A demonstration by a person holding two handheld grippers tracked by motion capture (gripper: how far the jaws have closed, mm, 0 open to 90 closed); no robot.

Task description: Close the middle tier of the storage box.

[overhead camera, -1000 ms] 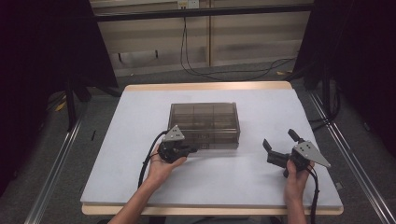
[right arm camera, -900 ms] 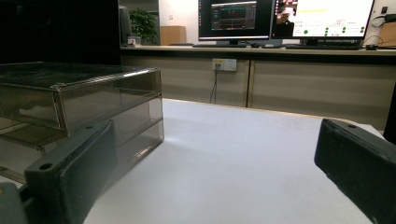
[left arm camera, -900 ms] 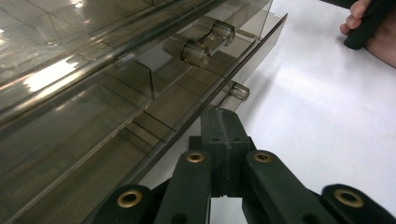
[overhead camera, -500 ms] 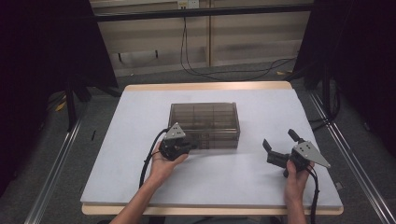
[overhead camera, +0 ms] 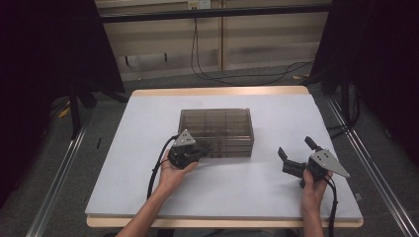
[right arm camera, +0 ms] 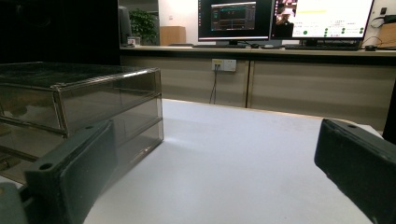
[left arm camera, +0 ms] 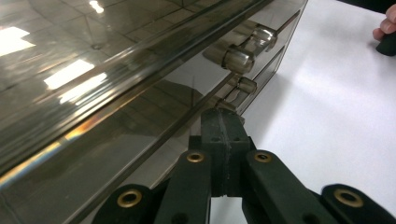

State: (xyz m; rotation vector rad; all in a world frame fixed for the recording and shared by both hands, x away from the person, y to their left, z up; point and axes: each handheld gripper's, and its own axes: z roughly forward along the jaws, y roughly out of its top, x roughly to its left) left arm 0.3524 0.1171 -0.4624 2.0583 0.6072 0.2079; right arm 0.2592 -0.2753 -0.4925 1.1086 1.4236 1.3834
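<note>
A smoky see-through drawer box (overhead camera: pixel 216 123) stands at the middle of the white table (overhead camera: pixel 148 123). My left gripper (overhead camera: pixel 200 151) is at the box's front left, held by a hand. In the left gripper view its jaws (left arm camera: pixel 223 119) are pressed together, and their tips touch a small clear drawer knob (left arm camera: pixel 218 105) low on the box front (left arm camera: pixel 116 140). I cannot see whether the knob is pinched. Other knobs (left arm camera: pixel 239 59) show further along. My right gripper (overhead camera: pixel 295 148) rests to the right of the box, apart from it, jaws wide open with nothing between them (right arm camera: pixel 215 168).
The box's corner (right arm camera: pixel 107 102) appears at the left of the right gripper view. Bare white table (right arm camera: pixel 243 154) stretches ahead of it. Beyond the far edge are a counter with monitors (right arm camera: pixel 280 18), a wall socket and hanging cables (overhead camera: pixel 197 44). Metal rails (overhead camera: pixel 59 173) run beside the table.
</note>
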